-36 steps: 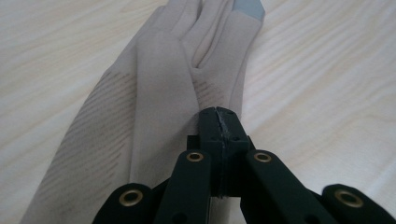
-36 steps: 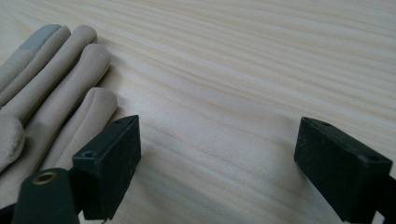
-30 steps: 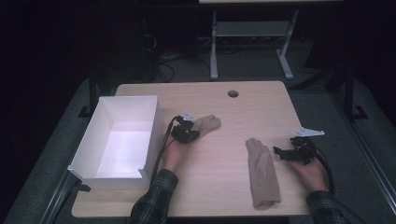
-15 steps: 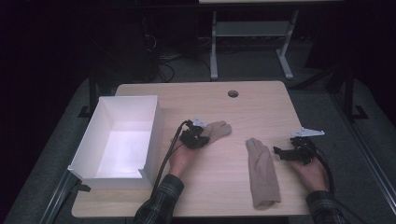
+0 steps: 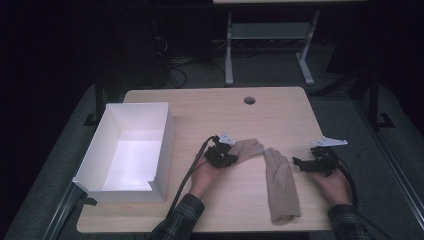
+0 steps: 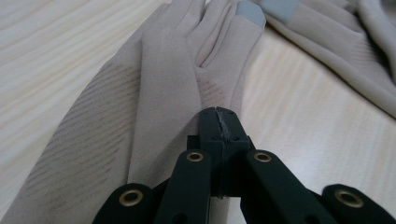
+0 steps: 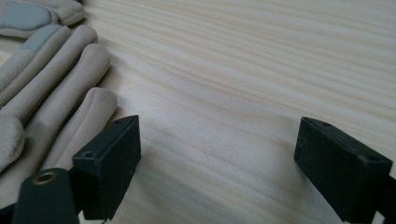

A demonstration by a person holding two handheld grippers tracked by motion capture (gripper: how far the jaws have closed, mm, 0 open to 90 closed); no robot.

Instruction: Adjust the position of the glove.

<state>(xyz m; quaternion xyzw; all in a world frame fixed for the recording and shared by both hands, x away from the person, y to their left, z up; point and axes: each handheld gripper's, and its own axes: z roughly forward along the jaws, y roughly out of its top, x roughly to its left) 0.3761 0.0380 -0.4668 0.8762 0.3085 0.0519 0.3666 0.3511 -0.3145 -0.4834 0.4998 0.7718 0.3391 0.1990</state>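
- Gloves first: one beige glove [image 5: 246, 149] lies mid-table, pinched at its edge by the left gripper [image 5: 226, 156], jaws clamped tight on the fabric.
- Second glove [image 5: 281, 187] lies lengthwise toward the near edge, its fingertips almost meeting the first glove's.
- Right gripper [image 5: 300, 163] rests just beside that second glove, jaws spread wide, holding nothing.
- White box [image 5: 165, 145] sits at the table's left edge, bare inside.
- Wooden table [image 5: 210, 107], cable hole near the far edge; dark room beyond.
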